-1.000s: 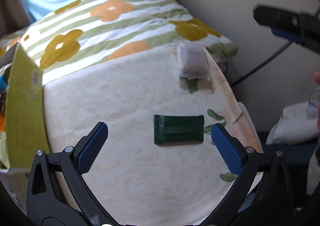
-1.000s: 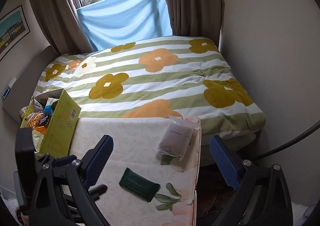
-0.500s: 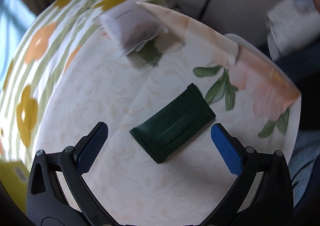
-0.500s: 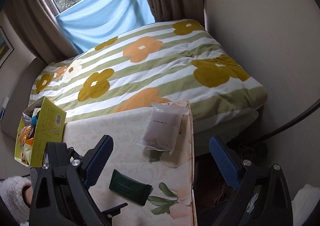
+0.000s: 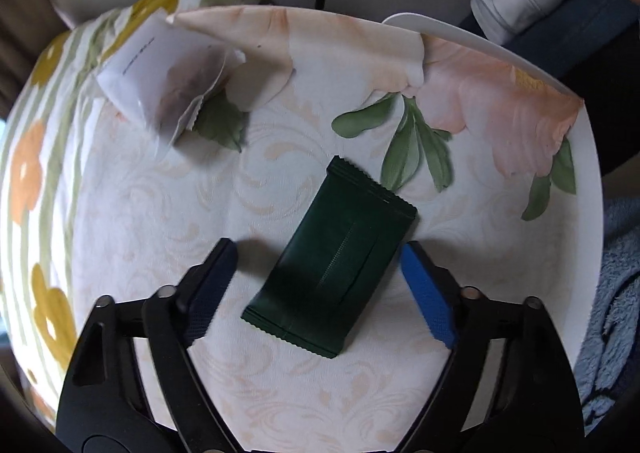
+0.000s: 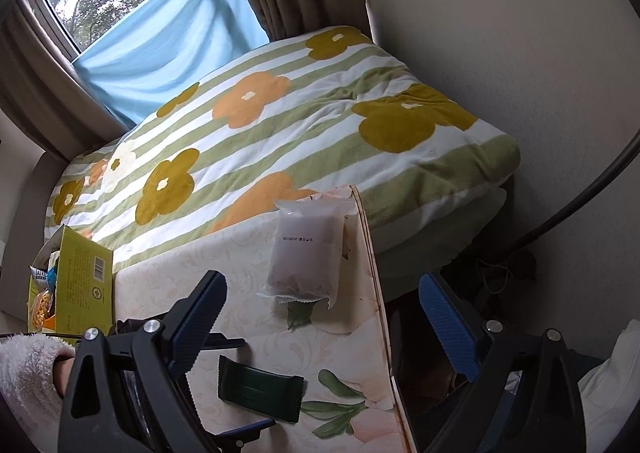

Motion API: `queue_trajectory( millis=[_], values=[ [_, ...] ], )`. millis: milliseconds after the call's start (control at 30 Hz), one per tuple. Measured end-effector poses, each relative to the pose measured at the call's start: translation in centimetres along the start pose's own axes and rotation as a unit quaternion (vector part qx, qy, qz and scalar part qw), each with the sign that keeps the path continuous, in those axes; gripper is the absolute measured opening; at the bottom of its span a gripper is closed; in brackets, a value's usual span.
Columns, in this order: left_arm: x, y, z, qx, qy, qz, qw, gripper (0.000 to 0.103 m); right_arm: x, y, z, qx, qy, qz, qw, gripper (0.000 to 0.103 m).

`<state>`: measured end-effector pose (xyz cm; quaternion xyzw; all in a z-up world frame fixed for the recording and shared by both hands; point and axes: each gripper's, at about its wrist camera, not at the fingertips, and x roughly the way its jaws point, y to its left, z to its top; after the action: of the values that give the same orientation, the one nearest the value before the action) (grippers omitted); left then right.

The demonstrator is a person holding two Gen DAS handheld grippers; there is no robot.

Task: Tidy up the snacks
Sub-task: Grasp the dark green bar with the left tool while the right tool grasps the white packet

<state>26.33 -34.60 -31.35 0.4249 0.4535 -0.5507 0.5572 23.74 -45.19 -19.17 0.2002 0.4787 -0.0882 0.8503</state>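
Observation:
A dark green snack packet point(image 5: 332, 273) lies flat on the floral tablecloth point(image 5: 280, 393). My left gripper point(image 5: 316, 251) points down over it with a finger on each side. Its jaws are closing: the right pad point(image 5: 424, 293) is at the packet's edge, and the left pad point(image 5: 212, 285) still stands off it. A white translucent snack bag point(image 6: 308, 253) lies near the table's far right corner. My right gripper point(image 6: 324, 321) hangs open above the table just short of that bag, holding nothing. In the right wrist view the green packet point(image 6: 280, 393) and the left gripper point(image 6: 259, 381) sit at the lower left.
A yellow-green box point(image 6: 80, 285) with several snacks in it stands at the table's left end. Behind the table lies a bed with a striped flower blanket point(image 6: 280, 125). The table's right edge point(image 6: 380, 313) drops to dark floor. A fluffy white sleeve point(image 6: 24, 369) is at the left.
My left gripper rolled and came down over the green packet, and its jaws narrowed around it. My right gripper sank a little toward the white bag.

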Motion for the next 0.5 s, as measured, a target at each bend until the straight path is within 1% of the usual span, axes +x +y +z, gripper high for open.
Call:
queue_trajectory(
  millis=[33, 100, 267, 500],
  values=[
    [-0.1, -0.2, -0.2, 0.008, -0.003, 0.004, 1.0000, 0.069, 0.2, 0.1, 0.0, 0.000, 0.000, -0.001, 1.000, 0.096],
    [-0.4, -0.5, -0.3, 0.013, -0.009, 0.001, 0.9999, 0.050, 0.5, 0.2, 0.1, 0.001, 0.002, -0.002, 1.000, 0.096],
    [-0.7, 0.0, -0.4, 0.000, -0.010, -0.011, 0.9999, 0.048, 1.7, 0.6, 0.4, -0.003, 0.008, -0.001, 1.000, 0.096],
    [-0.8, 1.1, -1.7, -0.046, -0.011, -0.004, 0.9989, 0.048, 5.1, 1.2, 0.3, -0.016, 0.021, 0.003, 1.000, 0.096]
  ],
)
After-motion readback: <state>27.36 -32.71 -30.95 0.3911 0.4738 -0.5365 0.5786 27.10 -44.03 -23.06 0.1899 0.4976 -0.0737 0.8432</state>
